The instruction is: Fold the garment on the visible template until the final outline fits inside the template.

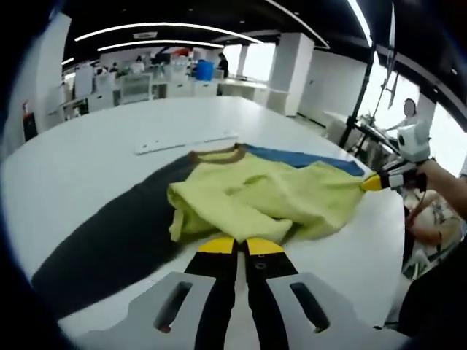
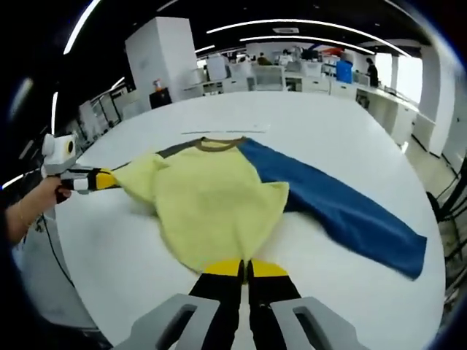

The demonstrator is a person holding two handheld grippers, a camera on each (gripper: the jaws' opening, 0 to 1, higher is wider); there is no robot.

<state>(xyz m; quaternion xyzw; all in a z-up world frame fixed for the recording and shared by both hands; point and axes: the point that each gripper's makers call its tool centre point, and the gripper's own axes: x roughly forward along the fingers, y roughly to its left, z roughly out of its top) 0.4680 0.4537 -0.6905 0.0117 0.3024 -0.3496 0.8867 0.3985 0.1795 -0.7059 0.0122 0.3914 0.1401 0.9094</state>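
A yellow long-sleeved garment (image 1: pixel 263 193) lies bunched on the round white table (image 1: pixel 95 153), its brown collar (image 1: pixel 217 154) on the far side. Its dark grey sleeve (image 1: pixel 109 233) stretches left and its blue sleeve (image 1: pixel 306 158) peeks out behind. My left gripper (image 1: pixel 241 245) is shut on the near yellow edge. In the right gripper view the garment (image 2: pixel 211 204) lies flatter, with the blue sleeve (image 2: pixel 343 211) spread right. My right gripper (image 2: pixel 246 268) is shut on the hem. Each gripper also appears from the side, pinching a corner: right gripper (image 1: pixel 381 182), left gripper (image 2: pixel 95 179).
A thin white strip (image 1: pixel 186 141) (image 2: pixel 219 131) lies on the table just beyond the collar. The table edge (image 2: pixel 430 240) runs close to the blue cuff. A person's hand (image 2: pixel 29 208) holds the left gripper. A dark stand (image 1: pixel 361 95) and office desks (image 1: pixel 146 80) are behind.
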